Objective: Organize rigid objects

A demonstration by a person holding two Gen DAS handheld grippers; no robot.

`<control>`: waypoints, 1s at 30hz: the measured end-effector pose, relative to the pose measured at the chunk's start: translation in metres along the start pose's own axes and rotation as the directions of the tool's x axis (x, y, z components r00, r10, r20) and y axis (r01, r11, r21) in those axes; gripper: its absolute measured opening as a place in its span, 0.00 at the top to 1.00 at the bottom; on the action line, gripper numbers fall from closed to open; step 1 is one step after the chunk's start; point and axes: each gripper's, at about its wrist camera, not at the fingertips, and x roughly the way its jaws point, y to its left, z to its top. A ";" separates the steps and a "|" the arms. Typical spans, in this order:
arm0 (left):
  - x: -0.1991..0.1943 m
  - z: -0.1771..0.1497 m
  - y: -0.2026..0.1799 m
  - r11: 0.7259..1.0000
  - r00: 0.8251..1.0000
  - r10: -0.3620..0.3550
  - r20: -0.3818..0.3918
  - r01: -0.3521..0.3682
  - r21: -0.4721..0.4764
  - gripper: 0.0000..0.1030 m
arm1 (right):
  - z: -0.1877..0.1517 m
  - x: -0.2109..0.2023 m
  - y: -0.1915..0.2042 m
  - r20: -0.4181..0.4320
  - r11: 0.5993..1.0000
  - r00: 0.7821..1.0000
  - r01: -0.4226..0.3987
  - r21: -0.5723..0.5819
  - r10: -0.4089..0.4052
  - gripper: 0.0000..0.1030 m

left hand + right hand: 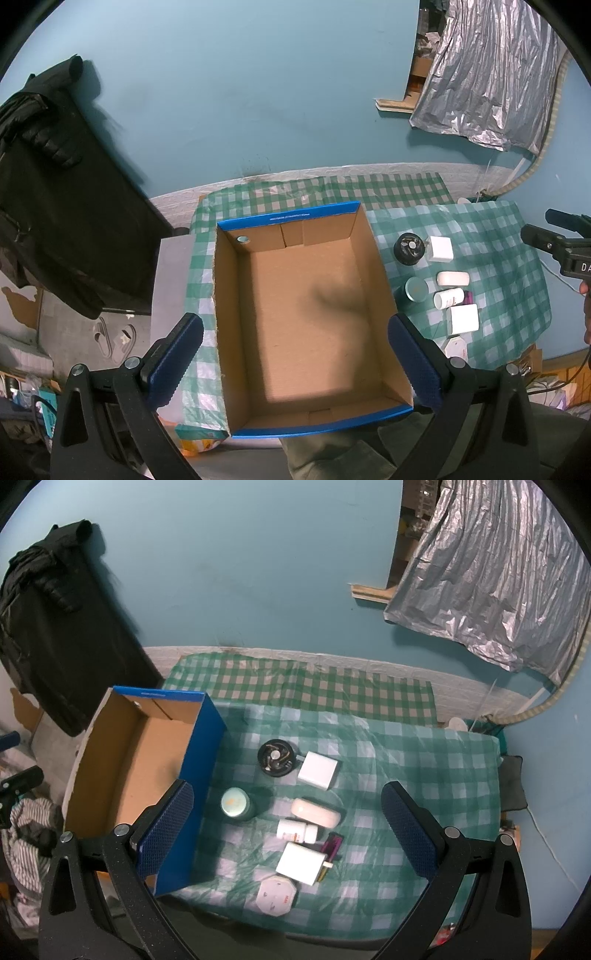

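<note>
Cardboard box [306, 317], one, sits open-topped on the checked cloth [424, 775], long axis running 6 to 12 o'clock. My left gripper [295, 365] hovers above it, fingers spread wide, holding nothing. My right gripper [291, 834] hangs spread and unladen over the items at the box's 3 o'clock: one black round lid [277, 758], one teal jar [234, 802], one white bottle [295, 830], two white boxes [317, 770].

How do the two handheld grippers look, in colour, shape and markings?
Both look alike. The left gripper has a matte black plastic frame with round silver bolts, and two long fingers faced with dark blue, dimpled rubber pads. The right gripper has the same black frame, silver bolts and blue textured pads. Seen from the left wrist view, its black body carries white letters, partly cut off.
</note>
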 end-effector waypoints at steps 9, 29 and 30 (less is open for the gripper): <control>-0.001 -0.005 0.003 1.000 1.000 0.005 -0.002 -0.005 0.000 0.02 | -0.001 0.002 0.000 -0.002 1.000 1.000 -0.004 0.000 0.004 0.01; 0.067 -0.041 0.081 0.993 0.989 0.079 -0.126 -0.089 -0.074 0.02 | 0.001 0.129 -0.056 -0.214 0.997 0.977 0.025 0.079 -0.007 0.05; 0.072 -0.045 0.087 0.993 0.989 0.070 -0.131 -0.082 -0.089 0.02 | 0.003 0.137 -0.058 -0.224 0.997 0.974 0.025 0.079 -0.006 0.05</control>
